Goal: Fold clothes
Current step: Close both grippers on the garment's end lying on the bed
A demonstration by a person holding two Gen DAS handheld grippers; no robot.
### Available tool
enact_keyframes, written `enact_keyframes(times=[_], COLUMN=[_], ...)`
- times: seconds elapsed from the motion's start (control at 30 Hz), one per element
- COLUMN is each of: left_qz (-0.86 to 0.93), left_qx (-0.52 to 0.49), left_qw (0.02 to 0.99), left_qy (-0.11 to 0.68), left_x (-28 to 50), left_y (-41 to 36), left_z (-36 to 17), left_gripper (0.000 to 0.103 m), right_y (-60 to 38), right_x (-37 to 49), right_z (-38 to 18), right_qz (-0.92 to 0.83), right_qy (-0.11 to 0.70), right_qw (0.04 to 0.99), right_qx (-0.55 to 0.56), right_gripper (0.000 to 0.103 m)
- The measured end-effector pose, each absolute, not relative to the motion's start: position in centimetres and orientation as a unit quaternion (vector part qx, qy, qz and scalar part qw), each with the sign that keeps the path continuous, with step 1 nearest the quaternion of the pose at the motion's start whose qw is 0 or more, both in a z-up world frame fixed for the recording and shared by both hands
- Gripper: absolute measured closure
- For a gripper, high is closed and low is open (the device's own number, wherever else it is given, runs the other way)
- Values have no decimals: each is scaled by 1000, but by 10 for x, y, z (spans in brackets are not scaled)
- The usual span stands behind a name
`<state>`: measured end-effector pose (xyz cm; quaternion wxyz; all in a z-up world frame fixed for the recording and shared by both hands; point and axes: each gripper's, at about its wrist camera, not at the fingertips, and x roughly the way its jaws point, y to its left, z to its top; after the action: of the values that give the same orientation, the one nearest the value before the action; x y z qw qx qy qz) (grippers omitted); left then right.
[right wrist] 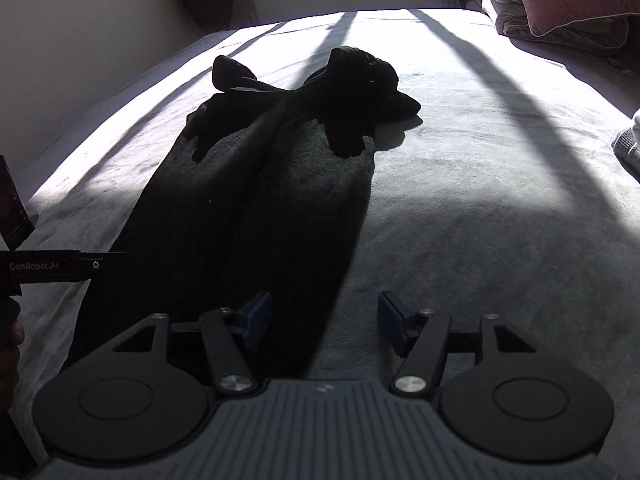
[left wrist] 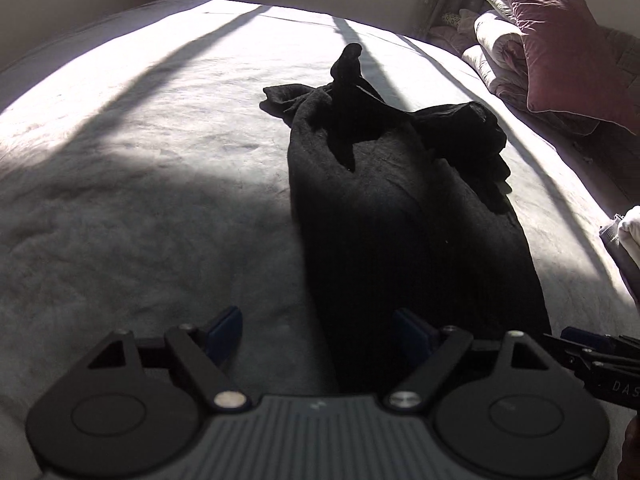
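Left gripper (left wrist: 316,336): nearest the lens, jaws apart with nothing between the 2 blue pads; it hangs over the near left edge of the dark garment (left wrist: 400,216), apparently placed to take that corner.
Dark garment: lies lengthwise down the pale bed cover (left wrist: 140,184), near end smoothed flat, far end bunched in a rumpled knot, so the fold looks barely begun.
Right gripper (right wrist: 320,320): jaws apart and empty, poised over the garment's near right edge; whether a pad brushes the cloth, I cannot tell.
Pink pillow (left wrist: 568,52): stacked with rolled bedding at the far right, well apart from the work.
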<state>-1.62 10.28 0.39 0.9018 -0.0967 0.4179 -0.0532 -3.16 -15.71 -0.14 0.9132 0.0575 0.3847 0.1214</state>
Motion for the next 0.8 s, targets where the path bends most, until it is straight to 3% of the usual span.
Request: enact_keyframes(times=[0.13, 0.33, 0.47, 0.5, 0.57, 0.63, 0.7, 0.77, 0.8], left_qz=[-99, -150, -168, -172, -181, -180, -172, -170, -165], left_qx=[-131, -128, -129, -128, -127, -119, -111, -121, -131], left_qw=[893, 891, 892, 892, 893, 896, 897, 889, 885], left_qy=[419, 410, 400, 397, 392, 387, 392, 407, 415], left_x=[-34, -58, -70, -73, -79, -85, -86, -83, -82], left_y=[109, 114, 114, 113, 111, 110, 111, 117, 122], left_z=[2, -1, -5, -6, -8, -9, -7, -5, -3], left_gripper=[19, 20, 26, 32, 43, 59, 88, 101, 101], right_y=[-171, -158, -152, -151, -152, -155, -161, -168, -172], right_x=[-62, -71, -80, -82, -82, -81, -81, -82, -83], right_z=[-13, -7, -11, -12, -13, -15, -15, -12, -10], right_qz=[164, 212, 219, 218, 223, 221, 216, 208, 202], right_qy=[347, 358, 350, 349, 351, 353, 355, 354, 352], right_qw=[917, 903, 906, 908, 905, 905, 904, 906, 908], right_qx=[111, 112, 90, 86, 88, 92, 99, 104, 102], right_gripper=[40, 39, 40, 45, 65, 91, 97, 98, 98])
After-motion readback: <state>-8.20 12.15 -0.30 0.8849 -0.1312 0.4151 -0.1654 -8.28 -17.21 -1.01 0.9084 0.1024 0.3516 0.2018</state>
